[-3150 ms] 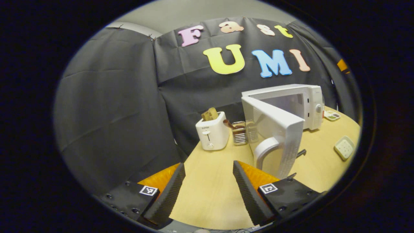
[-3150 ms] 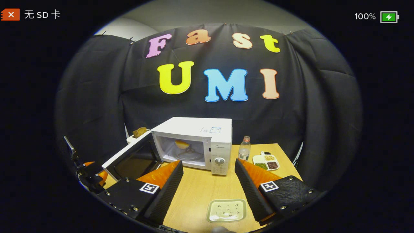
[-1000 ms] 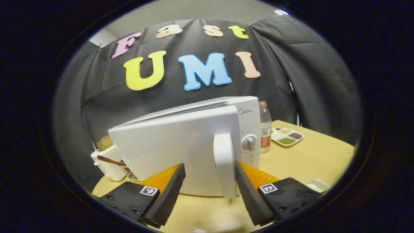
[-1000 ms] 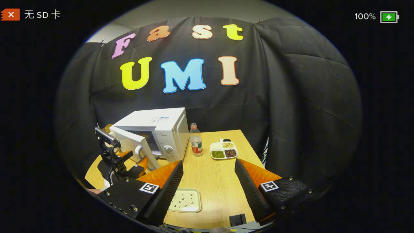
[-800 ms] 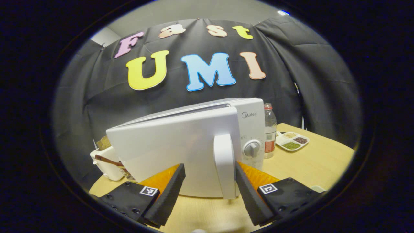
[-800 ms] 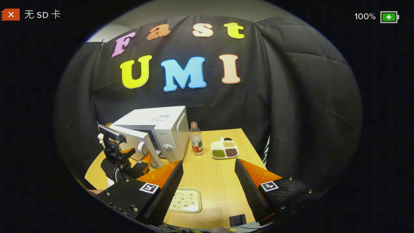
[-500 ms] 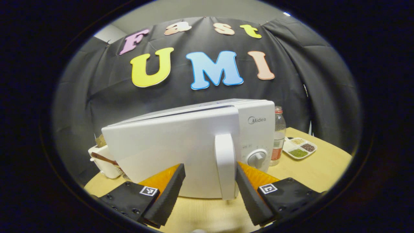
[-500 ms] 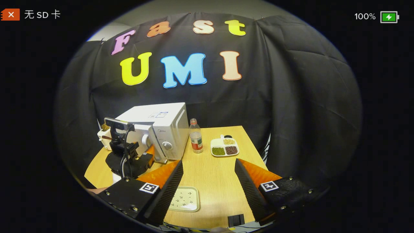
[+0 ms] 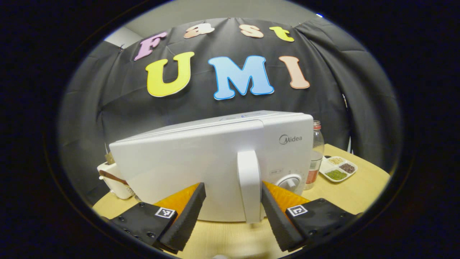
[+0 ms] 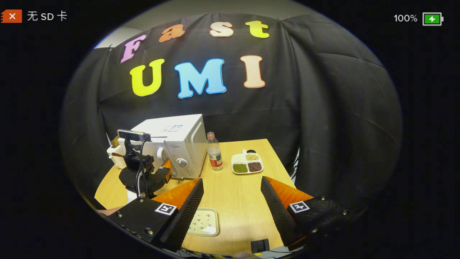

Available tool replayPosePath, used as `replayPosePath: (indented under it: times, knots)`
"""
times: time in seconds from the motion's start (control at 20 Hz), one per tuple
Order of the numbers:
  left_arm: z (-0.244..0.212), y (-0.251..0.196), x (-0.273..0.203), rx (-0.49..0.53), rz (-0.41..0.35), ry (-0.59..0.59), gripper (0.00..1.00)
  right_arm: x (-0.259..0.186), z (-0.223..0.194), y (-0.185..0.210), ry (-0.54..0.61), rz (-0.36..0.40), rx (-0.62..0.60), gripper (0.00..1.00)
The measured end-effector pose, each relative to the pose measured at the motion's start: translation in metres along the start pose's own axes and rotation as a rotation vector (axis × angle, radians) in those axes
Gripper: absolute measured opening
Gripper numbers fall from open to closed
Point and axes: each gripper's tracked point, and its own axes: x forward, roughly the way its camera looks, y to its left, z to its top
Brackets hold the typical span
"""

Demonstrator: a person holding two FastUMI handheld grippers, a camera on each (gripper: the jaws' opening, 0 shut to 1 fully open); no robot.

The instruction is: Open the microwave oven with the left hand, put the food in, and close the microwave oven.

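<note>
- Your left gripper is spread wide and grips nothing; the door handle stands between its fingers, close to the right one.
- The microwave door looks nearly or fully closed; whether it has latched, you cannot tell.
- Your right gripper hangs wide open and empty over the table, well right of the microwave.

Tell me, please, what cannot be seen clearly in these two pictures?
- Food inside the microwave: in the left gripper view its door covers the inside.
- Whether the door is fully latched: the seam is too fine to tell in both views.
- Toaster: partly behind the microwave in the left gripper view.
- Door handle in the right gripper view: the left claw blocks it.
</note>
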Motion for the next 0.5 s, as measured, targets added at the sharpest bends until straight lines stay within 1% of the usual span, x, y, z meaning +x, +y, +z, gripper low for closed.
replayPosePath:
  times: [0.1, 0.15, 0.25, 0.3, 0.35, 0.4, 0.5]
  knots:
    - [0.006, -0.012, 0.005, -0.007, -0.038, -0.006, 0.94, -0.002, -0.004, 0.003, 0.013, 0.008, 0.002, 0.98]
    - [0.002, -0.01, 0.001, -0.002, -0.029, 0.008, 0.95, -0.003, -0.001, 0.006, 0.009, 0.015, -0.003, 0.98]
    - [-0.002, -0.006, -0.009, -0.005, -0.037, 0.012, 0.97, -0.006, 0.001, 0.006, 0.0, 0.014, -0.011, 0.98]
    - [-0.003, -0.002, -0.016, -0.004, -0.033, 0.016, 1.0, -0.008, 0.003, 0.009, -0.008, 0.021, -0.005, 0.98]
    - [-0.001, 0.001, -0.025, -0.017, -0.043, 0.018, 1.0, -0.008, 0.005, 0.011, -0.011, 0.027, -0.002, 0.98]
    - [0.006, 0.005, -0.034, -0.025, -0.037, 0.009, 1.0, -0.009, 0.006, 0.014, -0.016, 0.031, -0.002, 0.98]
    - [0.024, 0.017, -0.059, -0.024, -0.039, -0.023, 0.94, -0.012, 0.012, 0.023, -0.031, 0.051, -0.002, 0.98]
